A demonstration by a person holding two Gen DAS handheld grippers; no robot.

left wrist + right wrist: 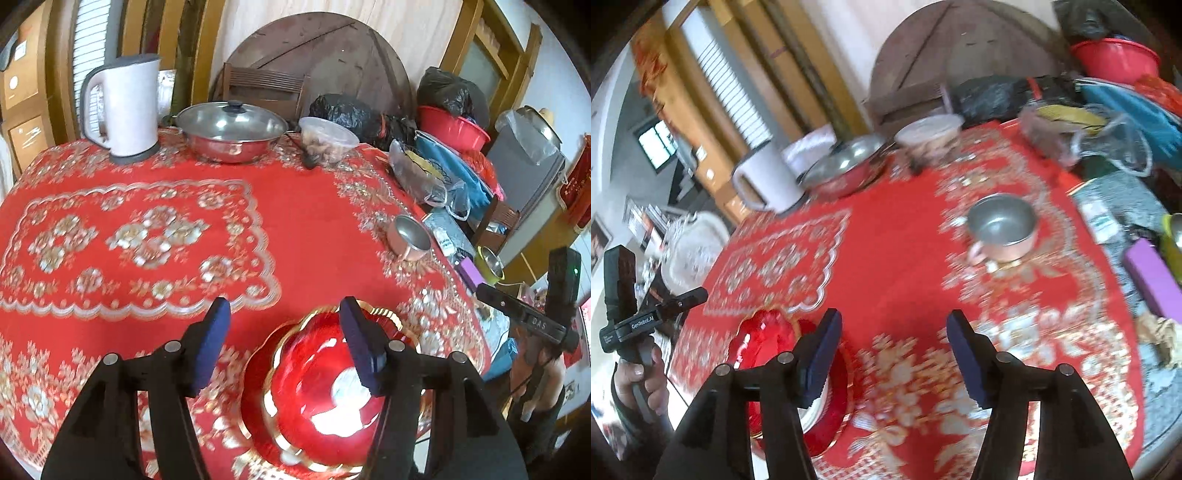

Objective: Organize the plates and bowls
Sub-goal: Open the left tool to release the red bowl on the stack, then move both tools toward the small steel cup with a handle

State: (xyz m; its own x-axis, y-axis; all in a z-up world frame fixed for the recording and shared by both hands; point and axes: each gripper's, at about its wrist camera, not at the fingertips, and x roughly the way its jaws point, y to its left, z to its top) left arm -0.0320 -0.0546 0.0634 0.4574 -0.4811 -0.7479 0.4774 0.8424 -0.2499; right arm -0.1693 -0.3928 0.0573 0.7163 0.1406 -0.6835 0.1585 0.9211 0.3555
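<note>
A red bowl [314, 398] with a scalloped gold rim sits in a red gold-edged plate [255, 391] near the front of the red patterned table. My left gripper [288, 332] hovers open just above them. Its right finger [360, 347] overlaps the bowl's far rim, and nothing is held. In the right wrist view the same bowl [764, 336] and plate [836, 413] lie at lower left, partly behind a finger. My right gripper [894, 350] is open over bare cloth to their right. A small metal cup [1001, 225] stands farther right.
A white kettle [125, 107], a lidded steel pot [231, 131] and a plastic tub [327, 138] line the far edge. Bags, a red basin [454, 127] and a purple box [471, 273] crowd the right side. A hand [639, 384] holds the left gripper's handle.
</note>
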